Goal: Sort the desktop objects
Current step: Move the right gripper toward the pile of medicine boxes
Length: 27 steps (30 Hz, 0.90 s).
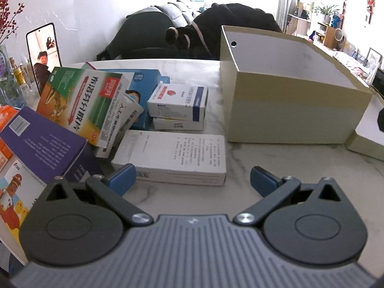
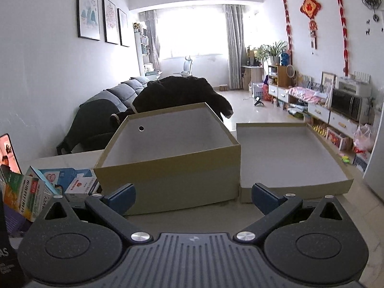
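Left wrist view: white box (image 1: 172, 156) just beyond wide-spread left tongs (image 1: 192, 180).

Matt olive cardboard box (image 1: 295, 117) with smooth white lining; glossy printed paperboard medicine cartons (image 1: 81, 105); polished, grey-veined marble-look tabletop (image 1: 276, 158).

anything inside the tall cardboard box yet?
The tall cardboard box shows only bare white inner walls and a round hole in one wall; no items appear. Its near wall hides the floor in both views, so anything lying flat there cannot be seen.
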Each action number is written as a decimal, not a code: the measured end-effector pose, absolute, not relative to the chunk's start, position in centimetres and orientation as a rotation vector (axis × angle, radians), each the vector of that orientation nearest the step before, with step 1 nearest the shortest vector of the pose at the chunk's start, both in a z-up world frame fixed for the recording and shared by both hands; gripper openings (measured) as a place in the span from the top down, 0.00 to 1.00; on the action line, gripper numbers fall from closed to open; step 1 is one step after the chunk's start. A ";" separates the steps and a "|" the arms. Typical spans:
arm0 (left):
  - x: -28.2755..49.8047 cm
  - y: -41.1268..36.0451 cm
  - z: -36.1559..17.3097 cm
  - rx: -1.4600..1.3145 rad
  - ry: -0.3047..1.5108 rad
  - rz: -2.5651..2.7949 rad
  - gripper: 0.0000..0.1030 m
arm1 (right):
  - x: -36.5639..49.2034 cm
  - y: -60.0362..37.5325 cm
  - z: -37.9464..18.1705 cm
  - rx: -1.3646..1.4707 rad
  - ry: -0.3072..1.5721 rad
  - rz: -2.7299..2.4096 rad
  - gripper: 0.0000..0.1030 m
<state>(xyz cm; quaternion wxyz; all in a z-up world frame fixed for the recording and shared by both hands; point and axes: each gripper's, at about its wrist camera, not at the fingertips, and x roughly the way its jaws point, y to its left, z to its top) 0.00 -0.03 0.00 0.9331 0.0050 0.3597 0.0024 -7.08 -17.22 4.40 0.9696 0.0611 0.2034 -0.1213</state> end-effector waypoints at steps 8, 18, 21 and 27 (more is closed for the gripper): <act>-0.8 0.8 0.6 -0.028 0.685 0.004 0.00 | -7.5 -15.6 4.7 0.020 0.384 -0.323 0.00; -0.3 3.2 1.4 -0.080 0.698 0.011 0.00 | -6.2 -15.4 4.0 0.054 0.458 -0.304 0.00; -0.5 4.3 1.5 -0.099 0.684 0.034 0.00 | -6.0 -15.4 3.7 0.056 0.472 -0.308 0.00; -1.2 6.6 1.7 -0.196 0.639 0.063 0.00 | -5.2 -15.5 3.2 0.096 0.501 -0.295 0.00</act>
